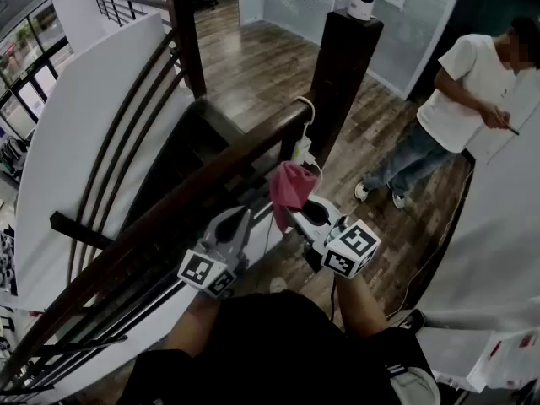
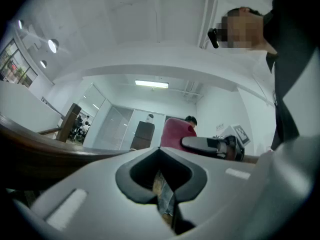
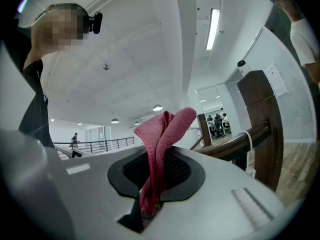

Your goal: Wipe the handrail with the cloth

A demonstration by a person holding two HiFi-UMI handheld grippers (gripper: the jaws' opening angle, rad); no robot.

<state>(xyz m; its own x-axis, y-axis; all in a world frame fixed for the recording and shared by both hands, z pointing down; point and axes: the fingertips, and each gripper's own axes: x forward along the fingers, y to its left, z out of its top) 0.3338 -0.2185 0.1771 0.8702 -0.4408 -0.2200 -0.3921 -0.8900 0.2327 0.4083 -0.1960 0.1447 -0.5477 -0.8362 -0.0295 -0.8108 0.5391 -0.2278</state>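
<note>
Both grippers are raised side by side just beside the dark wooden handrail, near its square post. The right gripper has its fingers clenched on the red cloth, which stands up in a fold above them, close to the rail. I cannot tell whether it touches. The left gripper has its fingers closed together on nothing.

The floor is wood plank, and a person in a white shirt stands beyond the post.

Only the right gripper view shows a far railing and ceiling lamps.
</note>
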